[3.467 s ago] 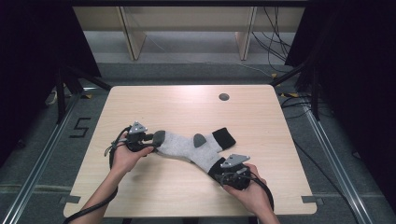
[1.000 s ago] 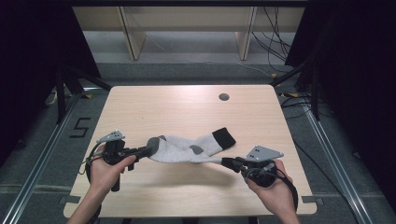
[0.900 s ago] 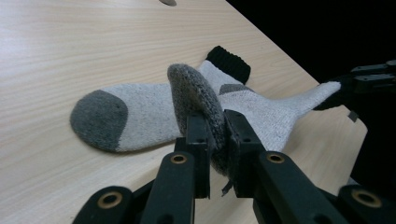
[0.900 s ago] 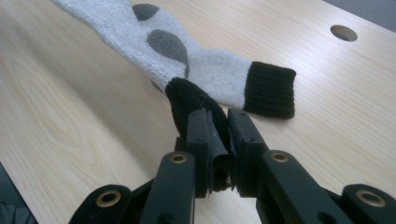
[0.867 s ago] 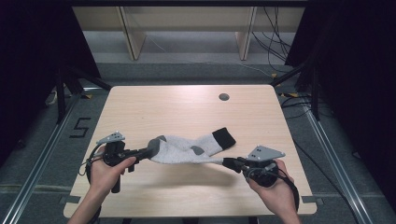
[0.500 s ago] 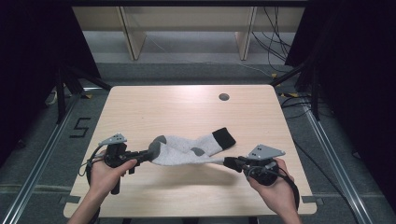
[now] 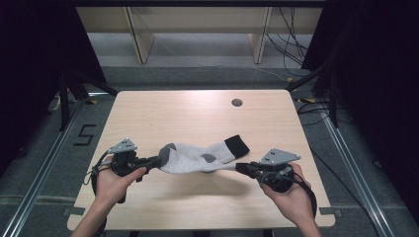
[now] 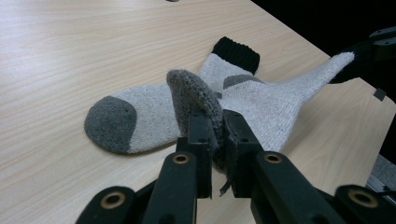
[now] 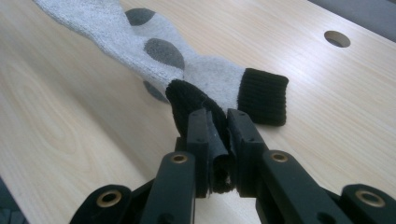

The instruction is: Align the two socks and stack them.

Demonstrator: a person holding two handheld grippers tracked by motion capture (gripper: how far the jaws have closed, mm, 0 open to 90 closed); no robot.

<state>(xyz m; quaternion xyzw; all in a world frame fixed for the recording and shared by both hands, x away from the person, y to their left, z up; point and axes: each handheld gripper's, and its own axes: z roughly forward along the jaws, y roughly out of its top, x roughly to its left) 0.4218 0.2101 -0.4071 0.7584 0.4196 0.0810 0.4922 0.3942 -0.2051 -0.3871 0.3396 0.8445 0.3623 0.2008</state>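
Sock point(image 7: 197, 160) stretched 9-to-3 above table point(image 7: 197, 113): L gripper point(image 7: 157, 162) clamped toe, R gripper point(image 7: 240, 168) clamped cuff; 2nd sock point(image 7: 222, 149) underneath.

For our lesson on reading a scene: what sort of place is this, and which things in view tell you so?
Probably a lab or recording workspace, not a home: a bare wooden table with a cable hole, metal floor rails, loose cables, dark surrounds.

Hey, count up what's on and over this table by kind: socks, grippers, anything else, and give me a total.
Socks: 2, the held sock stretched between both grippers, and the flat sock lying on the table.
Grippers: 2, the left gripper and the right gripper.
Total: 4
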